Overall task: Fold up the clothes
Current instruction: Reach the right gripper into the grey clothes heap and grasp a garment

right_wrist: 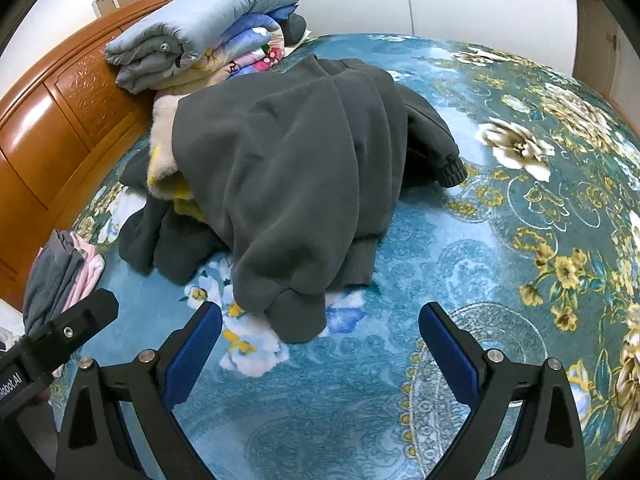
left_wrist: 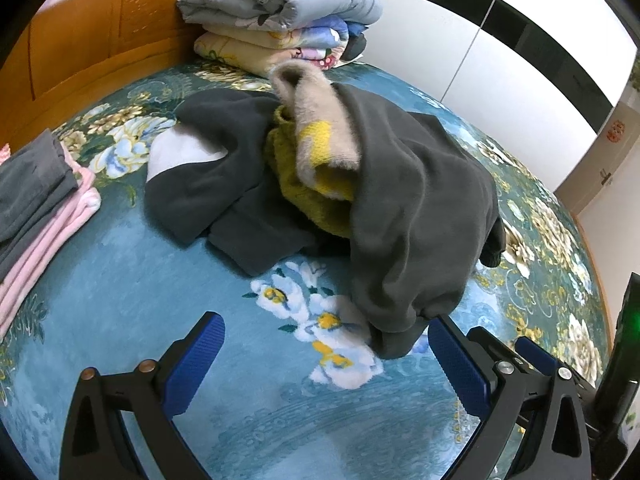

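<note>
A heap of unfolded clothes lies on the bed: a dark grey sweatshirt (left_wrist: 416, 200) draped over a yellow and beige fuzzy garment (left_wrist: 320, 152), with another dark grey piece (left_wrist: 216, 176) spread to the left. In the right wrist view the grey sweatshirt (right_wrist: 288, 168) covers most of the heap, and the yellow garment (right_wrist: 176, 188) peeks out at the left. My left gripper (left_wrist: 326, 340) is open and empty, just in front of the sweatshirt's hanging hem. My right gripper (right_wrist: 320, 328) is open, with the hem reaching between its fingertips, apart from them.
A folded grey and pink stack (left_wrist: 36, 208) lies at the left, and shows in the right wrist view (right_wrist: 68, 272). Folded quilts (left_wrist: 276, 12) are piled against the wooden headboard (left_wrist: 92, 28). A teal floral bedspread (left_wrist: 280, 420) covers the bed. A white wardrobe (left_wrist: 500, 56) stands behind it.
</note>
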`<state>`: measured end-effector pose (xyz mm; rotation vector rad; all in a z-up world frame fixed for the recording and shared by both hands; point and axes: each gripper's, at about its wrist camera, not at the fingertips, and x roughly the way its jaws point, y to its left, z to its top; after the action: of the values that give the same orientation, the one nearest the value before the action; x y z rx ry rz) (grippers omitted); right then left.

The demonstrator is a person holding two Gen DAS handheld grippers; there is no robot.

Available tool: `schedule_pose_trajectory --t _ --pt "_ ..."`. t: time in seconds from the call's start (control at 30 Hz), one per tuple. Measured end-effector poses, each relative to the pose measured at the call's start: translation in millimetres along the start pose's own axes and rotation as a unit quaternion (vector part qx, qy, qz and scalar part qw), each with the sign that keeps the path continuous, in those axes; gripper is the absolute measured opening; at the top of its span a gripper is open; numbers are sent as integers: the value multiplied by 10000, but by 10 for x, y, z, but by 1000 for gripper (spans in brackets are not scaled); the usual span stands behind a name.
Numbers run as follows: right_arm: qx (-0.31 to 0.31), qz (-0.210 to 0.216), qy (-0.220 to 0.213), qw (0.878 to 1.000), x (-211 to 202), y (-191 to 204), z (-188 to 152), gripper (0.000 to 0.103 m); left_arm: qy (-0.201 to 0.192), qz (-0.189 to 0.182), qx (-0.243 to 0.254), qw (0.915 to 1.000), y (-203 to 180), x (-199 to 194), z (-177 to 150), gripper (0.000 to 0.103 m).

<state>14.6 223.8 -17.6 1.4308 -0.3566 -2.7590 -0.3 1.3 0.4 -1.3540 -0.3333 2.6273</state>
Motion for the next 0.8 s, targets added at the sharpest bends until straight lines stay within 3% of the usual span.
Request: schedule_pose_trajectory --t 0.47,0.8 --pt "141 -11 -10 9999 10 -145 12 99 106 -165 331 9993 -259 48 76 103" --pt "143 122 162 9997 157 -61 50 99 -3 -128 324 9994 -54 -25 81 103"
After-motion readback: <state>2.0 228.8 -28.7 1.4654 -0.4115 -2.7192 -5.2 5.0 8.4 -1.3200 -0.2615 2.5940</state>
